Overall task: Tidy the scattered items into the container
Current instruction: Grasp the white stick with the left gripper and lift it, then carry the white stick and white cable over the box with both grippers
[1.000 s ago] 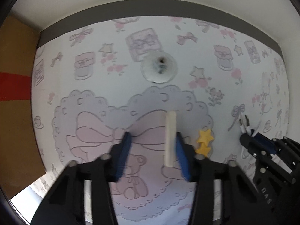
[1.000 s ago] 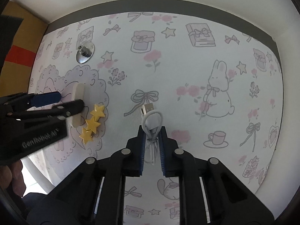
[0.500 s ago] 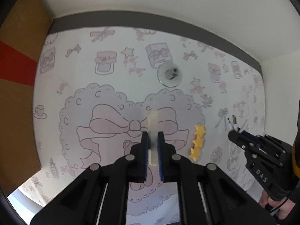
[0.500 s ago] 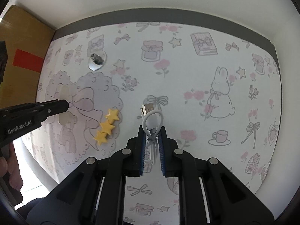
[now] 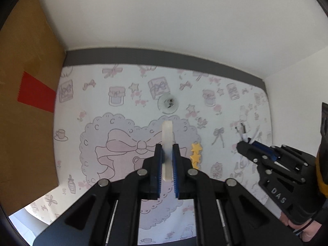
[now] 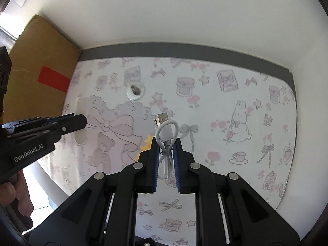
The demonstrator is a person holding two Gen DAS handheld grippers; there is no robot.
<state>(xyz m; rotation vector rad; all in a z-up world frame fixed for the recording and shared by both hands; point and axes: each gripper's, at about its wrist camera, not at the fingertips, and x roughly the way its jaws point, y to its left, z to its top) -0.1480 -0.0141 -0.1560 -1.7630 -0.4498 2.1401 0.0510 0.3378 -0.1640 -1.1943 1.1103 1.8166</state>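
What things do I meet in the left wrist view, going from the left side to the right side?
Cardboard box → white bar in the left gripper → yellow star strip → white cable in the right gripper.

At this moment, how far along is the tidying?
Done: nothing visibly stowed; I can't make out a container in either view. In hand: the left tool is shut on a white bar, the right tool on a coiled cable. Left: the star strip and a round metal piece lie on the mat.
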